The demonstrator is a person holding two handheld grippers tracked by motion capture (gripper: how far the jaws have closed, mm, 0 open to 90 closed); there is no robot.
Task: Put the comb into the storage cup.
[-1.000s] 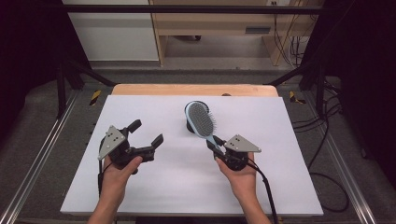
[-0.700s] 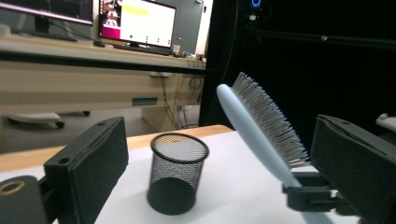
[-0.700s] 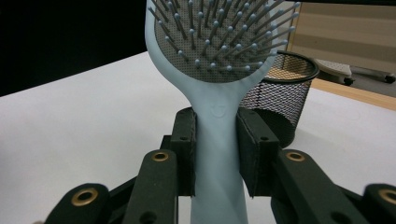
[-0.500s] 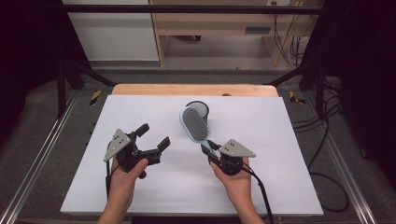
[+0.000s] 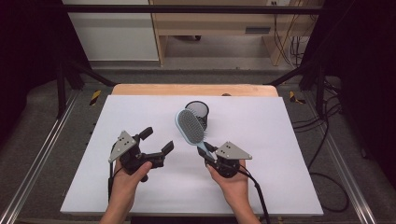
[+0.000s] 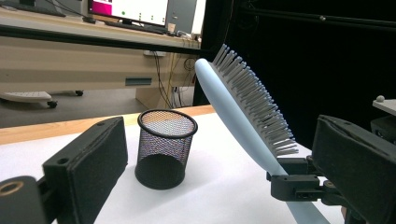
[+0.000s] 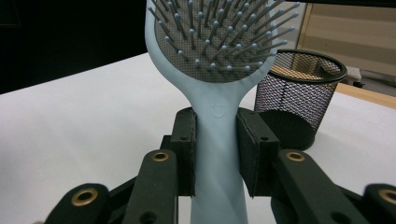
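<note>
Lifting hairbrush (image 5: 189, 126) higher, right claw (image 5: 205, 150) clamped.

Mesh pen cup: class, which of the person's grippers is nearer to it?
Right. The right gripper, clamping the hairbrush handle, sits just in front of the mesh pen cup; the left gripper is open, farther off to its left.

The white counter (image 5: 289, 140) lies bare across its left half, its near strip and its right side, so a hand could pass freely there. One standing obstacle sits near the far middle: the black mesh cup (image 5: 197, 114), upright with its mouth open upward. The hairbrush (image 5: 190, 126), raised aslant in the right gripper (image 5: 206, 152), hangs just in front of the cup and blocks the near approach to it. The left gripper (image 5: 157, 141) has open counter between it and the cup.
</note>
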